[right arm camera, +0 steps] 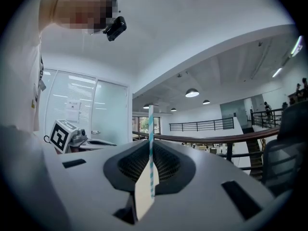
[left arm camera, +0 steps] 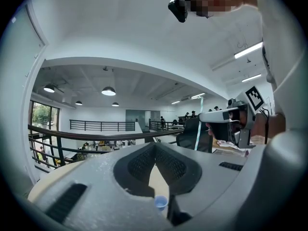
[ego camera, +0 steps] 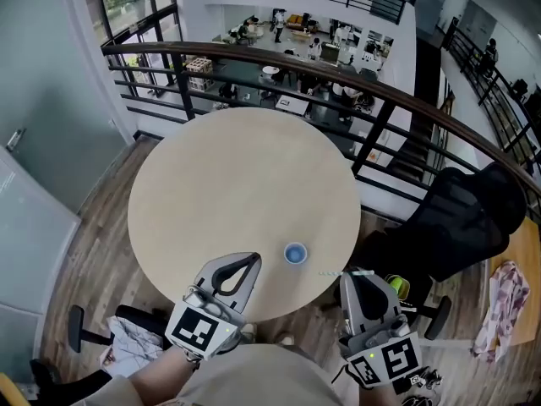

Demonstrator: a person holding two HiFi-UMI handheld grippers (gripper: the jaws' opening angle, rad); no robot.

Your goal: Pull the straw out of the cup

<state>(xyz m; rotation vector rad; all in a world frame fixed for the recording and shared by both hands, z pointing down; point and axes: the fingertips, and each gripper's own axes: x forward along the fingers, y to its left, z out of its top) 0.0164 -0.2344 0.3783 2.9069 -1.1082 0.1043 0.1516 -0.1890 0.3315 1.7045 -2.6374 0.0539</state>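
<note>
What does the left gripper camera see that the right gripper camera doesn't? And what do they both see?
Only the left gripper view shows the little blue cup. Only the right gripper view shows the frosted glass wall. Both show the striped straw pinched in the right gripper, plus the dark railing and ceiling lamps.

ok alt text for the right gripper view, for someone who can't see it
The right gripper holds a blue-and-white striped straw upright between its closed jaws. Behind it are a curved railing, round ceiling lamps and, at left, a frosted glass wall.
</note>
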